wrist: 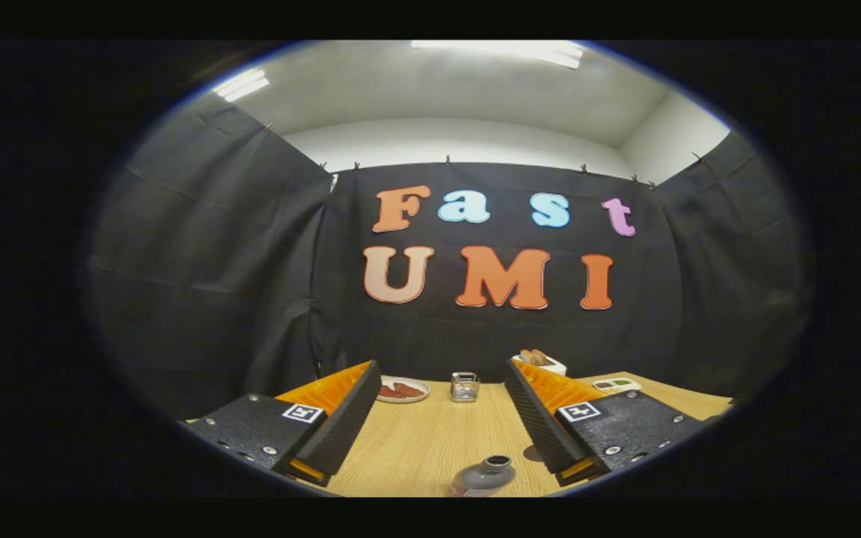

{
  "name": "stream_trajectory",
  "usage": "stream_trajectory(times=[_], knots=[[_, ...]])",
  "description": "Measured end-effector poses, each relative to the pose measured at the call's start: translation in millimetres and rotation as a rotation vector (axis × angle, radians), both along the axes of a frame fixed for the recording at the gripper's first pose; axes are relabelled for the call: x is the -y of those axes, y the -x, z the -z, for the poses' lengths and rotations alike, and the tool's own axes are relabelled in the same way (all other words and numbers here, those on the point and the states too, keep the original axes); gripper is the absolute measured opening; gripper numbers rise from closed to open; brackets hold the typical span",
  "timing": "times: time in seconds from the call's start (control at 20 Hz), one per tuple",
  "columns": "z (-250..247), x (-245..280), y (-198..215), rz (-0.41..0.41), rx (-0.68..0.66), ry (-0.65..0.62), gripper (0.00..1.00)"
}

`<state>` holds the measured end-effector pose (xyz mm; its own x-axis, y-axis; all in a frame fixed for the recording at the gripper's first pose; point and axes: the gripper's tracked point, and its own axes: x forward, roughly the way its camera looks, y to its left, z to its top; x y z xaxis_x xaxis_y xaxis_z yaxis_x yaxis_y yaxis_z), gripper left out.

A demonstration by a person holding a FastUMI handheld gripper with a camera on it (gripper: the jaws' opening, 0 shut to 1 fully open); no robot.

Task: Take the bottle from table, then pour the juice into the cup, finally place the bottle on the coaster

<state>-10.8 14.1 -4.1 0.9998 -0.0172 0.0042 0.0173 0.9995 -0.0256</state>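
My gripper point(442, 377) stands open above a wooden table point(430, 441), nothing between its fingers. A grey bottle point(486, 474) with a dark open mouth stands on the table below and between the fingers, nearer the right one; I see it from above and its lower part is cut off. A small clear glass cup point(465, 386) stands at the table's far side, straight beyond the gap between the fingers. I cannot make out a coaster.
A white plate point(403, 390) with reddish food lies at the far left, beyond the left finger. A white dish point(542, 362) with bread-like pieces sits beyond the right finger. A flat white item point(616, 385) with green patches lies at the far right.
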Motion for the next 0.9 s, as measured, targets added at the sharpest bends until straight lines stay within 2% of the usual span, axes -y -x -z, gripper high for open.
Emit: stream_trajectory(times=[0.15,0.35,0.9], knots=[[4.4,8.7,3.1,0.022,0.010,0.023,0.98],[29.5,21.3,0.2,0.035,-0.031,-0.006,0.98],[125.8,39.2,25.0,0.064,-0.135,-0.064,0.98]])
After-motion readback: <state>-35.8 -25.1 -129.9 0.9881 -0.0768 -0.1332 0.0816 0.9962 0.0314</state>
